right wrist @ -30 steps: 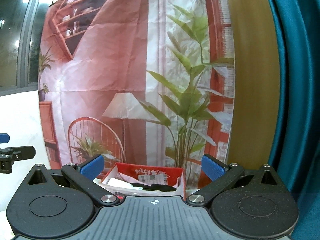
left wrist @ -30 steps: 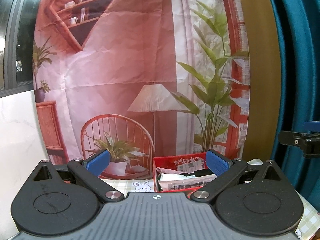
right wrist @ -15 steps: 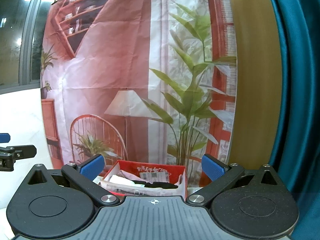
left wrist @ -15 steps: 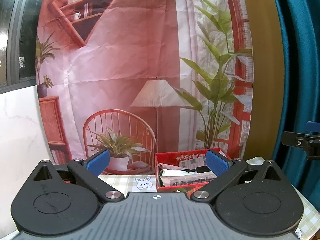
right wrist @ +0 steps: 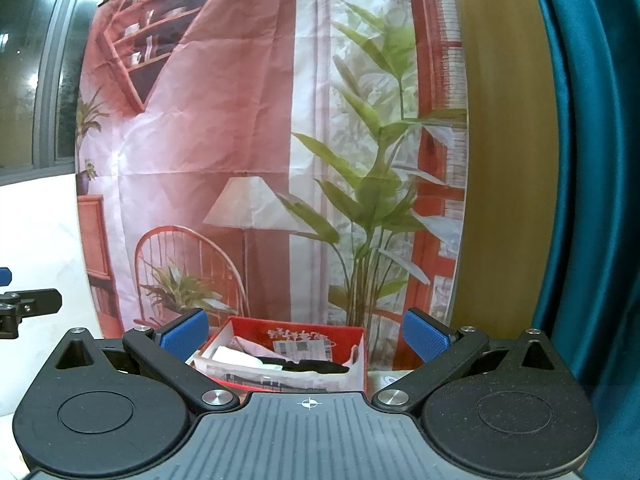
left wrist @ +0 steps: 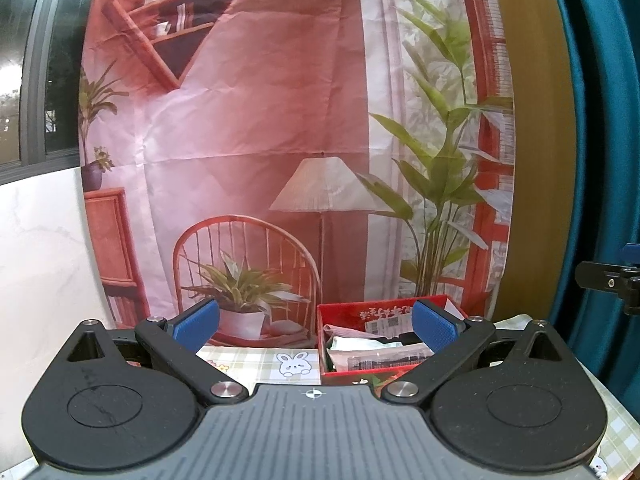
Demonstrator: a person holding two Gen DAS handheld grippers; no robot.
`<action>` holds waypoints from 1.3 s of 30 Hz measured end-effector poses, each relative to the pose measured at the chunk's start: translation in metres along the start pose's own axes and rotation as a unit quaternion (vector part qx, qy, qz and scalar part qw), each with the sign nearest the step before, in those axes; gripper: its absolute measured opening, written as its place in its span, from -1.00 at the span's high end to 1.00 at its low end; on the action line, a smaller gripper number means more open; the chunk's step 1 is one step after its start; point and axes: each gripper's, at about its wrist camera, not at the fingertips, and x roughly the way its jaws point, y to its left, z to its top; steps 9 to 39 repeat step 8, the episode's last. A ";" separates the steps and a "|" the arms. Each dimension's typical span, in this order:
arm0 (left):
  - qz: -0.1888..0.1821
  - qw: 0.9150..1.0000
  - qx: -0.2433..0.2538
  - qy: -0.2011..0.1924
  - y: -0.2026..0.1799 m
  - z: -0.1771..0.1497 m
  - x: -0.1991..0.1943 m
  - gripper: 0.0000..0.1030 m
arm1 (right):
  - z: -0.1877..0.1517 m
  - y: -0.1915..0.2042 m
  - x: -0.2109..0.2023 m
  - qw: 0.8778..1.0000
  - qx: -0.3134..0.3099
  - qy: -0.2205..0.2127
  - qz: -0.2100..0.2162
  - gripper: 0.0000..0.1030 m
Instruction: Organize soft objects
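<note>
A red box stands on the checked tablecloth against the backdrop. It holds several soft packets, white and pale pink, and a black item. My left gripper is open and empty, with the box behind its right finger. In the right wrist view the same red box sits straight ahead between the blue pads. My right gripper is open too, with nothing in it. A black soft item lies on top of the packets there.
A printed fabric backdrop of a room hangs close behind the box. A teal curtain hangs at the right and a white marbled wall at the left. The other gripper's tip shows at the right edge.
Both views have tilted down slightly, so more of the tablecloth and the box's inside shows. The grippers stay open and nothing was taken hold of.
</note>
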 end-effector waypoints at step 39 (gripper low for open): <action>0.007 1.000 0.007 -0.013 -0.004 -0.001 -0.003 -1.00 | -0.001 -0.001 0.000 1.000 -0.001 0.001 0.000 -0.99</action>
